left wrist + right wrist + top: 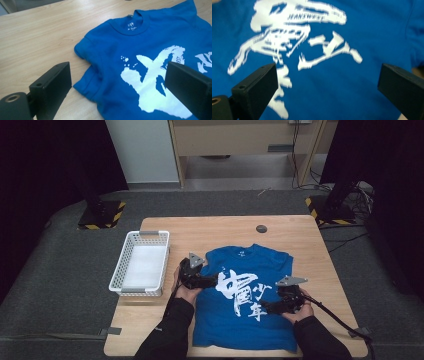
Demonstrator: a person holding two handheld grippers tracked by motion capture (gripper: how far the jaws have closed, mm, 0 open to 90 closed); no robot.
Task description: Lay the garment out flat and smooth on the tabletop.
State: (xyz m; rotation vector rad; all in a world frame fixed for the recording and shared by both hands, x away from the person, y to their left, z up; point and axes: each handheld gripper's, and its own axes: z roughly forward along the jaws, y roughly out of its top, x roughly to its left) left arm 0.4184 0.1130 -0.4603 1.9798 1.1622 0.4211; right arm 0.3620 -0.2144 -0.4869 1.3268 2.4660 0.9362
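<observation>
Plastic lattice makes up the white basket (140, 264) at the left of the table (210, 227), a rectangular tub with perforated walls, grey handles at its short ends and a smooth pale floor. The table is light wood with a fine straight grain and rounded corners; a small dark disc (261, 228) sits near its far edge.

Just right of the basket, the left gripper (212, 280) lies low over the shirt's left sleeve, its black body held in a hand (186, 291) coming from a dark sleeve, a grey three-cornered plate on top. In the left gripper view its jaws stand wide apart, one over bare wood, the other over the white print, nothing between them but cloth below.

The shirt (250, 295) is blue knit cotton, spread flat with its front up in the table's middle, collar toward the far edge, hem toward the person. Bold white brush-stroke characters cross the chest. The sleeve near the left gripper is folded under and rumpled.

Farther right, the right gripper (267, 307) hovers over the print, tilted inward, held by the other hand (299, 310), with its cable trailing right. In the right gripper view its jaws are spread wide above the blurred print, gripping nothing.
</observation>
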